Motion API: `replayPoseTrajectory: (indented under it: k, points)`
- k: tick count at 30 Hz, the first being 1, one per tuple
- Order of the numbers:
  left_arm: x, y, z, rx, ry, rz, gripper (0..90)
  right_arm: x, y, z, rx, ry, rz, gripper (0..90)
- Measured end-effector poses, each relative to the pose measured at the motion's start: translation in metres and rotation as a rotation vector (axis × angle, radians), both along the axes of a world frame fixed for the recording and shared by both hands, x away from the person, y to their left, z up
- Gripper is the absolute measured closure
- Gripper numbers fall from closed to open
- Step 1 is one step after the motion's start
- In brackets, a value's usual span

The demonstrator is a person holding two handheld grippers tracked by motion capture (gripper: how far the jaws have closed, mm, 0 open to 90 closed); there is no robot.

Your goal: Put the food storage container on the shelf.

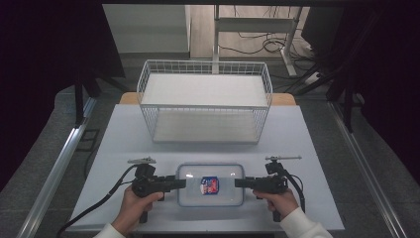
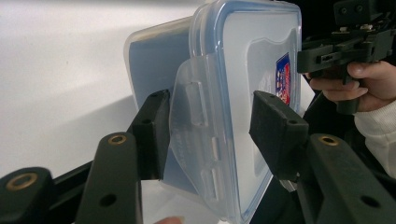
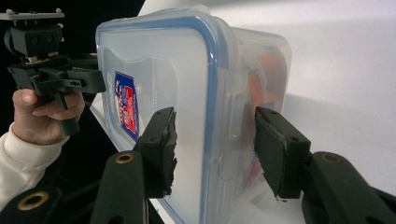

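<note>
Black jaws of the left gripper [image 2: 208, 135] sit nearest the lens, closed top-and-bottom on the flip-out latch tab [image 2: 194, 140] at the short end of the clear plastic container [image 2: 243, 93], one pad under the tab, the other on the blue-rimmed lid [image 2: 254, 51]. Left pads look pressed on, so that grip is made. Right gripper [image 3: 212, 149] straddles the opposite short end the same way; its jaws bracket the latch there, left pad touching the lid face, right pad looks just off the box wall, so can't call it a firm clamp, reads as not yet closed on. From the high view the container [image 1: 210, 184] lies flat on the white table [image 1: 129, 134] directly between both grippers, left gripper [image 1: 181, 183] and right gripper [image 1: 237, 182] pointing in at each other; the wire basket [image 1: 205, 101] stands well ahead of them, past the box. Step in hand looks like unlatching or lifting from both ends. To do it well: finish closing the right jaws squarely on the tab, keep both grippers level and opposed so the box doesn't twist, pull tabs outward evenly rather than one first. Risk: slick plastic, thin tab, pads could slip off.
</note>
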State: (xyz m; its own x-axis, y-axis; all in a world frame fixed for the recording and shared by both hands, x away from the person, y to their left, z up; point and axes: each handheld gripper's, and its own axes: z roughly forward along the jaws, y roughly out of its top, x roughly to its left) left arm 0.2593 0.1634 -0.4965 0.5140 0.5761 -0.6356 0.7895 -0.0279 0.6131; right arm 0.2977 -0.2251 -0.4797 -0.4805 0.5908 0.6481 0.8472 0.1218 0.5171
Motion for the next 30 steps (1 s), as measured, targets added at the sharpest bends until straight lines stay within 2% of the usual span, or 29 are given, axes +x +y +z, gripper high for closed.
replayPoseTrajectory:
  k: [7,14,17,18,20,21,22,23,27,28,30]
  points:
    - [0.002,-0.002,0.006,0.012,-0.020,-0.004,49.3,0.000,-0.002,0.005,0.012,-0.021,-0.008,49.8]
    - [0.013,0.001,0.010,0.017,-0.036,0.007,49.2,0.009,0.001,0.010,0.005,-0.064,-0.003,49.8]
    - [0.026,0.002,0.011,0.023,-0.039,0.008,49.1,0.020,0.004,0.011,-0.001,-0.087,0.003,49.7]
    - [0.026,0.002,0.011,0.023,-0.039,0.008,49.1,0.020,0.004,0.011,-0.001,-0.087,0.003,49.7]
    - [0.037,0.003,0.011,0.029,-0.043,0.002,49.1,0.030,0.005,0.010,-0.003,-0.093,0.003,49.7]
    - [0.037,0.003,0.011,0.029,-0.043,0.002,49.1,0.030,0.005,0.010,-0.003,-0.093,0.003,49.7]
    - [0.045,0.004,0.011,0.027,-0.048,0.002,49.2,0.037,0.006,0.011,-0.003,-0.099,0.001,49.7]
    - [0.045,0.004,0.011,0.027,-0.048,0.002,49.2,0.037,0.006,0.011,-0.003,-0.099,0.001,49.7]
    - [0.065,0.009,0.012,0.011,-0.060,0.008,49.6,0.057,0.009,0.012,0.000,-0.116,0.001,49.8]
    - [0.065,0.009,0.012,0.011,-0.060,0.008,49.6,0.057,0.009,0.012,0.000,-0.116,0.001,49.8]
    - [0.077,0.011,0.012,0.013,-0.063,0.014,49.6,0.069,0.011,0.012,0.002,-0.126,-0.002,49.6]
